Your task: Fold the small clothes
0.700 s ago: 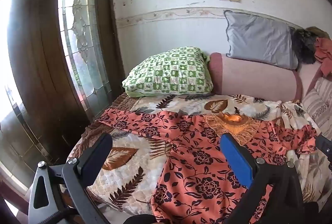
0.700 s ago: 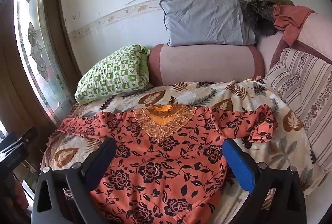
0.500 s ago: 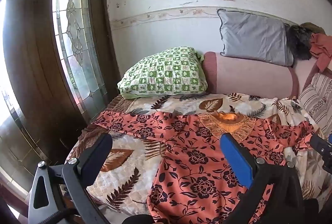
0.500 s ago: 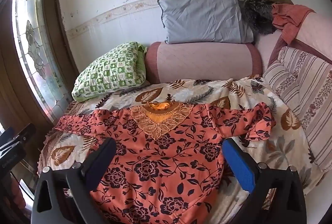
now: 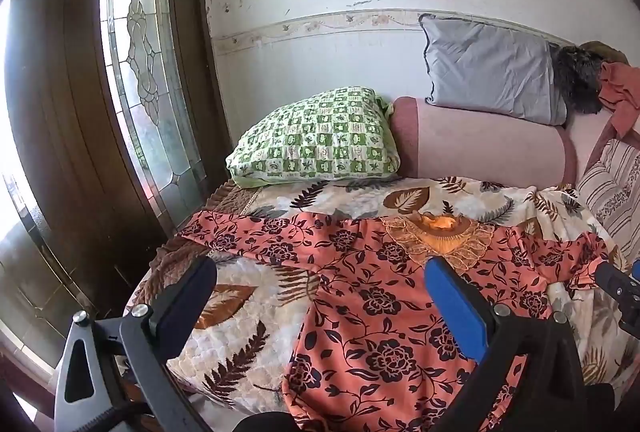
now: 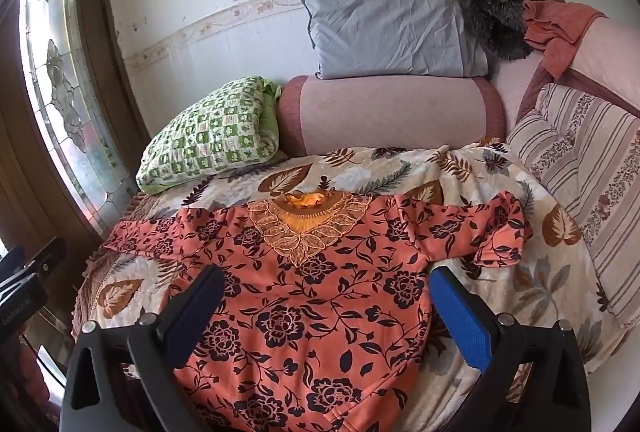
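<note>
An orange top with a black flower print (image 6: pixel 316 296) (image 5: pixel 384 304) lies spread flat on a leaf-patterned bedspread (image 6: pixel 400 164) (image 5: pixel 224 344), its lace collar away from me and both sleeves stretched out sideways. My left gripper (image 5: pixel 320 282) hangs open over the garment's left side, nothing between its fingers. My right gripper (image 6: pixel 326 284) is open above the lower middle of the top, also holding nothing. The right gripper's tip shows at the right edge of the left wrist view (image 5: pixel 618 288). The hem near me is hidden below both frames.
A green checked pillow (image 6: pixel 212 136), a pink bolster (image 6: pixel 388 112) and a grey pillow (image 6: pixel 388 32) line the wall. A striped cushion (image 6: pixel 588 160) stands at the right. A wooden door with a stained-glass pane (image 5: pixel 148 72) is at the left.
Both views have shifted slightly; the garment sits a little lower and more central than before. The top lies as it did and both grippers stay open.
</note>
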A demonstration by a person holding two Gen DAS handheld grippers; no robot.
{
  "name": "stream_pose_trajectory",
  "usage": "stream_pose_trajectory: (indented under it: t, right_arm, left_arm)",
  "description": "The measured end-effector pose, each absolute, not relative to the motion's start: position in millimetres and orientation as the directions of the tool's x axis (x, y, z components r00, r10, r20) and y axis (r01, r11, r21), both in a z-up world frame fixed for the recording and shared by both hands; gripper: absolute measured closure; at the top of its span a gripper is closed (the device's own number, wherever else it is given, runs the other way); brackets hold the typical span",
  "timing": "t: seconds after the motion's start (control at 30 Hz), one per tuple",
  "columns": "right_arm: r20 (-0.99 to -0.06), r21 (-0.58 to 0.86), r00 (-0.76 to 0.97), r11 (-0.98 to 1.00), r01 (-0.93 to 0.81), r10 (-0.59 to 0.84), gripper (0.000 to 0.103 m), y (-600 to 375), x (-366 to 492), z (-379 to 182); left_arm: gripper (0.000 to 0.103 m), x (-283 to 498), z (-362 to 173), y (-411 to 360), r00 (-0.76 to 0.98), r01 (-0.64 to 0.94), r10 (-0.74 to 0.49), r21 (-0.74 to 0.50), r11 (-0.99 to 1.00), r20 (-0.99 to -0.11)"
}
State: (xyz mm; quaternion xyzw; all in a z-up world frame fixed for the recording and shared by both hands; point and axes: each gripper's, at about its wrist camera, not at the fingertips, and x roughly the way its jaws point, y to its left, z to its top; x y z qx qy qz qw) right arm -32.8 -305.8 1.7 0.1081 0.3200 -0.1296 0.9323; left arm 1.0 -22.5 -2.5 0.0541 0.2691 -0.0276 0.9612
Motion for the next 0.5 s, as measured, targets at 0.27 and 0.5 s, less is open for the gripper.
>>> stream_pose_trajectory:
  t: [0.27, 0.5]
  right_arm:
    - [-0.634, 0.108, 0.755, 0.948, 0.301, -0.167, 0.000, -298.0, -26.2, -2.8]
    - [-0.638, 0.098, 0.754, 0.955, 0.280, -0.156, 0.000, -289.5, -21.0, -3.8]
  left_arm:
    - [0.000, 3.6, -8.7, -21.2, 0.849, 0.082, -0.027, 0.081, 0.993, -0.528]
    - [0.000, 3.4, -12.2, -21.6, 0.847, 0.080, -0.026, 0.080, 0.994, -0.530]
